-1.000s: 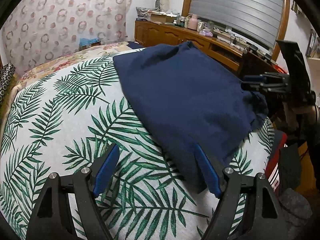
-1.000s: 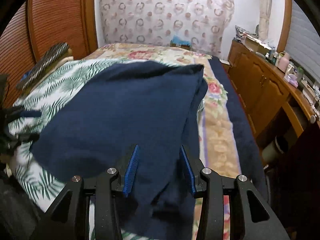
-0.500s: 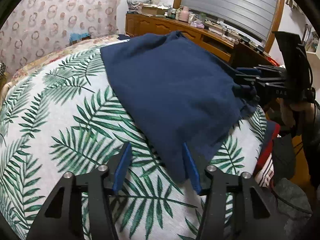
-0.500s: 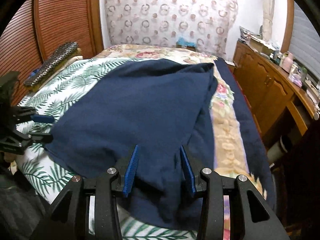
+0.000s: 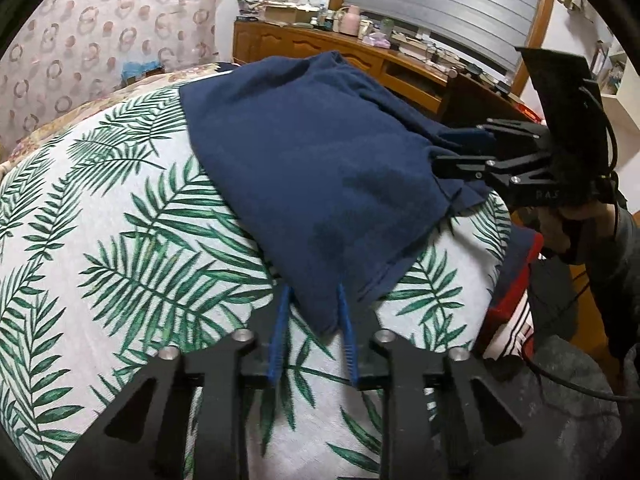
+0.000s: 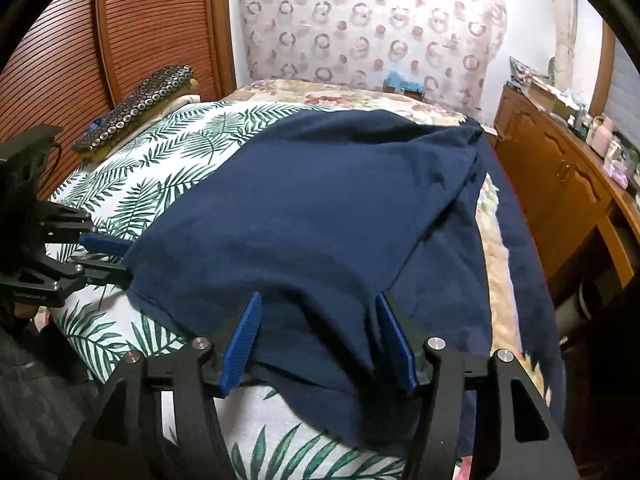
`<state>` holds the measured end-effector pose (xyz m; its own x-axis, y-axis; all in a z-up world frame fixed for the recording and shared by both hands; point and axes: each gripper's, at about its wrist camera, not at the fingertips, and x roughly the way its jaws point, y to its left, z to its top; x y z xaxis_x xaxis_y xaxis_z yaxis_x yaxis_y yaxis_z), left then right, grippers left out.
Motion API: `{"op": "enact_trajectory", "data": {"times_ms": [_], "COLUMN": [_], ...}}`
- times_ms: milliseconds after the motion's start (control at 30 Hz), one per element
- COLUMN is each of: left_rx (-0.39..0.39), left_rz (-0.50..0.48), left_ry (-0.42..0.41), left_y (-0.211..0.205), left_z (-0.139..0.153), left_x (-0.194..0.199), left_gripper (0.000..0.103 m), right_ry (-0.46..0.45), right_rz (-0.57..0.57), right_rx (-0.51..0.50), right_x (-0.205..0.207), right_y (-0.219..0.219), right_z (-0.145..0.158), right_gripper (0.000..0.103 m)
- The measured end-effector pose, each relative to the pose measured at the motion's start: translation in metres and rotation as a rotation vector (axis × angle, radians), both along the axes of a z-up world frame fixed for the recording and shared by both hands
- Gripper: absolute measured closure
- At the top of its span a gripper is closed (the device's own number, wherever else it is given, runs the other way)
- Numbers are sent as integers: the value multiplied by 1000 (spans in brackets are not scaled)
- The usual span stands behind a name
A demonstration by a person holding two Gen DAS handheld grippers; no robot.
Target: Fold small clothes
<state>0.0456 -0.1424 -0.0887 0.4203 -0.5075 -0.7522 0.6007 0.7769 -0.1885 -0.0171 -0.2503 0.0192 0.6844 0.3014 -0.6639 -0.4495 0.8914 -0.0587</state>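
Note:
A navy blue garment (image 5: 312, 168) lies spread on the palm-leaf bedspread (image 5: 120, 240). Its near corner sits between the blue pads of my left gripper (image 5: 313, 289), whose jaws are closing. A gap still shows beside the cloth. In the right wrist view the left gripper (image 6: 129, 260) reaches the garment's (image 6: 320, 208) left corner. My right gripper (image 6: 318, 298) is opening, and the garment's hem drapes loosely between its spread pads. From the left wrist view the right gripper (image 5: 439, 151) stands at the garment's far right edge, held by a person's hand (image 5: 580, 216).
A wooden sideboard (image 5: 320, 46) crowded with small items runs along the window wall. A red and white cloth (image 5: 510, 320) hangs at the bed's edge. A sequinned cushion (image 6: 136, 108) lies by the slatted wooden door (image 6: 152, 28). A floral cover (image 6: 492, 272) and dark blanket (image 6: 524, 264) border the bed.
The left jaws have narrowed around the garment's near corner. The right jaws have spread wider, and the cloth bunched between them has gone slack.

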Motion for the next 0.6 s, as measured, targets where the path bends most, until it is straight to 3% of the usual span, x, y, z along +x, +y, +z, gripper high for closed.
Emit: {"op": "enact_trajectory", "data": {"times_ms": [133,333,367,500,600], "left_rx": [4,2,5,14,18], "left_rz": [-12,-7,-7,-8,-8], "left_ry": [-6,-14,-13,-14,-12], "left_y": [-3,-4,-4,-5,-6], "left_z": [2,3,2,1,0], "left_x": [0,1,1,1,2], "left_gripper": [91,93,93,93,93], "right_ry": [-44,-1,3,24,33], "right_rz": [-50,-158,-167,-199,-202], "right_rx": [-74,-85,-73,-28,1], "right_x": [-3,6,6,3,0], "right_y": [-4,-42,-49,-75,-84], "right_z": [3,-8,-9,-9,-9], "right_gripper": [39,39,42,90,99]}}
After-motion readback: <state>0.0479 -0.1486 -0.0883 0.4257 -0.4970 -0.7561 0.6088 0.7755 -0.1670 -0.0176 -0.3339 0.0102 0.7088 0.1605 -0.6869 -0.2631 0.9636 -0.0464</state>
